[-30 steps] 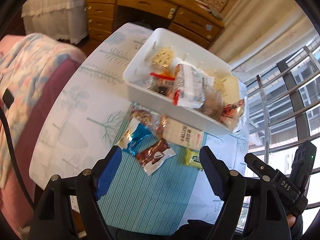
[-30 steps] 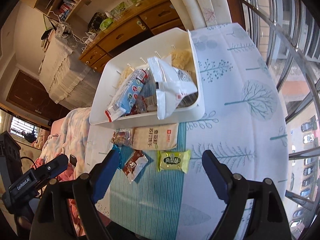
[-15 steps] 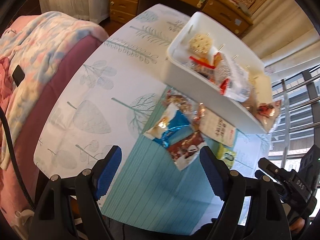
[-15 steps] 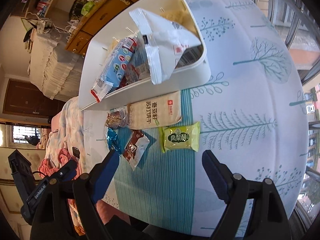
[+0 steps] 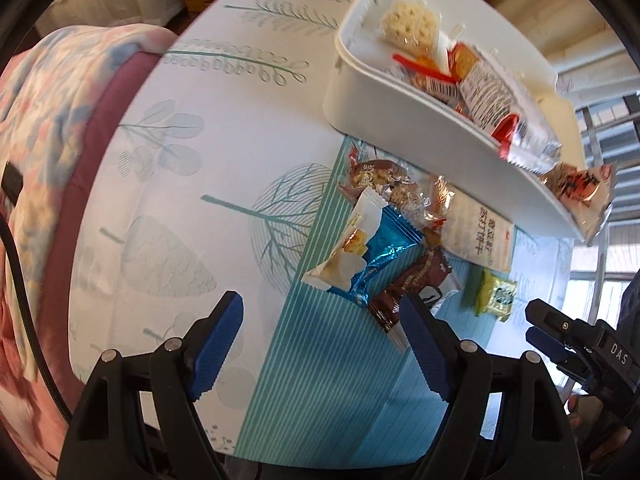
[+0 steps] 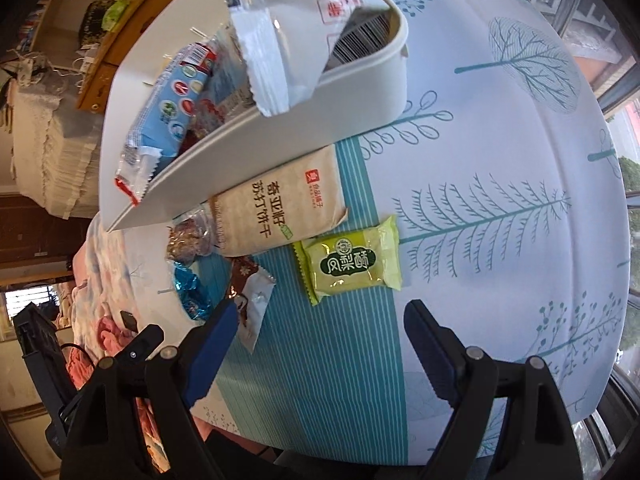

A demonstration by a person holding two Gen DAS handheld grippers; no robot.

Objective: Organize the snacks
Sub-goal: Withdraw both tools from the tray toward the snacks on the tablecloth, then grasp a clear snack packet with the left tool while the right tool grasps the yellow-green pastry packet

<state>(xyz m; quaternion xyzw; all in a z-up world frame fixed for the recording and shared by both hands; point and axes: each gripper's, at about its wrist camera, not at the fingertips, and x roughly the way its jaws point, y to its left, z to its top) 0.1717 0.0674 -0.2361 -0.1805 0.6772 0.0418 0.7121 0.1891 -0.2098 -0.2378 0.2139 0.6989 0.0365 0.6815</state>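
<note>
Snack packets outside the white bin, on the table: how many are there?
5, though some may be hidden: beige cracker packet against the bin, clear one, blue-white one, brown one, green one.

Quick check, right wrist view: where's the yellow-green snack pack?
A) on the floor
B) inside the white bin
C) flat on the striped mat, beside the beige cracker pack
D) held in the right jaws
C: the yellow-green snack pack lies flat on the striped mat, next to the beige cracker pack, outside the white bin.

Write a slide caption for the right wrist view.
Open right gripper above a yellow-green pastry packet on a striped mat, beside a white snack bin.
</note>
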